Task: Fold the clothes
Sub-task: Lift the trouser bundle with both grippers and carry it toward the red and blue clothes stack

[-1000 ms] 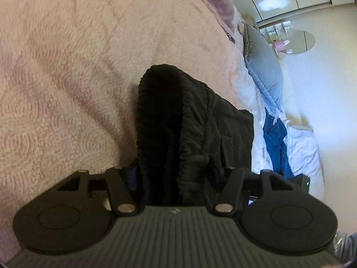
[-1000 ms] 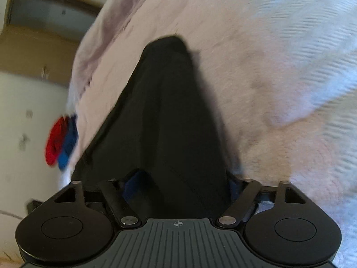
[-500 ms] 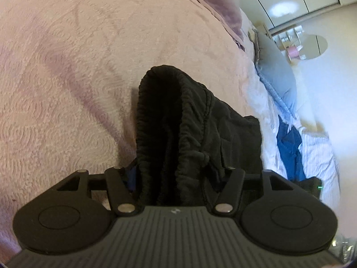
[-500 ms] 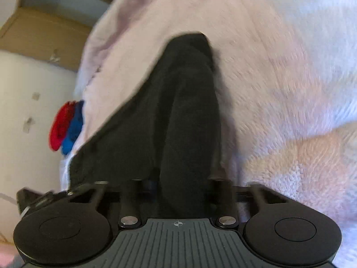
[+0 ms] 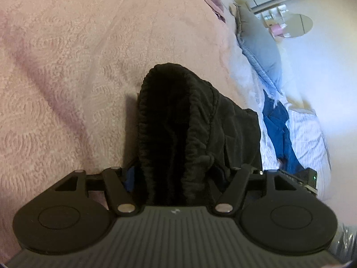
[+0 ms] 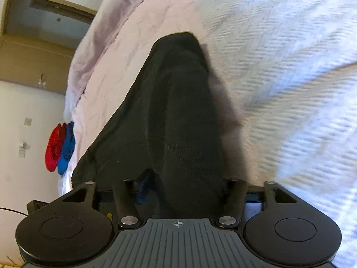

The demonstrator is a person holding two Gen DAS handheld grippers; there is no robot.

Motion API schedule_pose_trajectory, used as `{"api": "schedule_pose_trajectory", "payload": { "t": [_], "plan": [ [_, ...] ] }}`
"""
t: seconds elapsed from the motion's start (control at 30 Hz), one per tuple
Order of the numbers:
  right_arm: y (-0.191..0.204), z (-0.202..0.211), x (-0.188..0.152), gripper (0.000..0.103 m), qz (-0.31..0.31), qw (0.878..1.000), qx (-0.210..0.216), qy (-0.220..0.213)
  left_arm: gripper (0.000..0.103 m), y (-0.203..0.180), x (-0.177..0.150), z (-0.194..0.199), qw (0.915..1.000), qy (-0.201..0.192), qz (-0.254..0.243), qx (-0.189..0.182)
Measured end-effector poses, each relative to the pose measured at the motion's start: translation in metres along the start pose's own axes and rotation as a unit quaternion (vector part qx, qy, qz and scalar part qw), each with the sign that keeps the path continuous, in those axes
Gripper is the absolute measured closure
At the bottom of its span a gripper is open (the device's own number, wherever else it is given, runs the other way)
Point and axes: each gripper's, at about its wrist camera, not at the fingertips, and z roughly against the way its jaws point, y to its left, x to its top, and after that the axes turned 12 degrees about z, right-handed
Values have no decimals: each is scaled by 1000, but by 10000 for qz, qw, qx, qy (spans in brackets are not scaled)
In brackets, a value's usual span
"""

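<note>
A black garment with a gathered elastic waistband (image 5: pixel 178 116) hangs over the pink quilted bedspread (image 5: pixel 67 78). My left gripper (image 5: pixel 178 176) is shut on the bunched waistband, which hides both fingertips; only a blue pad (image 5: pixel 130 178) peeks out on the left. In the right wrist view the smooth black cloth (image 6: pixel 178 111) runs forward from my right gripper (image 6: pixel 183 187), which is shut on it. The cloth covers those fingers too, and its far end reaches out over the bedspread (image 6: pixel 267 67).
A grey pillow (image 5: pixel 261 51), a blue garment (image 5: pixel 279 129) and striped white cloth (image 5: pixel 310 138) lie along the bed's right side. A mauve blanket (image 6: pixel 116 22) lies at the far end. Red (image 6: pixel 53 147) and blue (image 6: pixel 67 149) items sit by the bed's left edge.
The right gripper's jaws drew closer on the black cloth, and its view swung so the cloth's far end sits further right. The left gripper kept its hold and shifted only slightly.
</note>
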Motion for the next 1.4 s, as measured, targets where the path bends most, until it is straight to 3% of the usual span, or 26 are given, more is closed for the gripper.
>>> {"api": "schedule_pose_trajectory", "payload": {
  "t": [0.07,0.13,0.2,0.33,0.6,0.7,1.0,1.17,1.4],
  "plan": [
    [-1,-2,1,51,12,10000,-44,-26,49,-1,3,-5,9999,35,70,-83],
    [1,0,2,72,17,10000,-29,-47,61,-5,3,-4,9999,44,4,-107],
    [9,8,5,77,85,9999,55,-72,65,-8,6,2,9998,65,74,-196],
    [43,19,13,79,331,9992,205,-110,66,-23,16,28,9995,-43,75,-305],
    [153,3,48,79,490,9959,751,-112,65,-46,55,150,9972,-693,170,-229],
    [199,-22,58,79,580,9938,949,-33,65,-29,84,198,9954,-924,178,-181],
    [366,-154,80,79,993,9853,1388,92,65,32,175,344,9868,-1606,198,-53],
    [472,-245,80,79,849,9855,1442,-262,65,80,290,427,9889,-1480,-158,18],
    [621,-382,95,79,465,9840,1512,-821,64,116,455,532,9852,-1552,-706,176]
  ]
}}
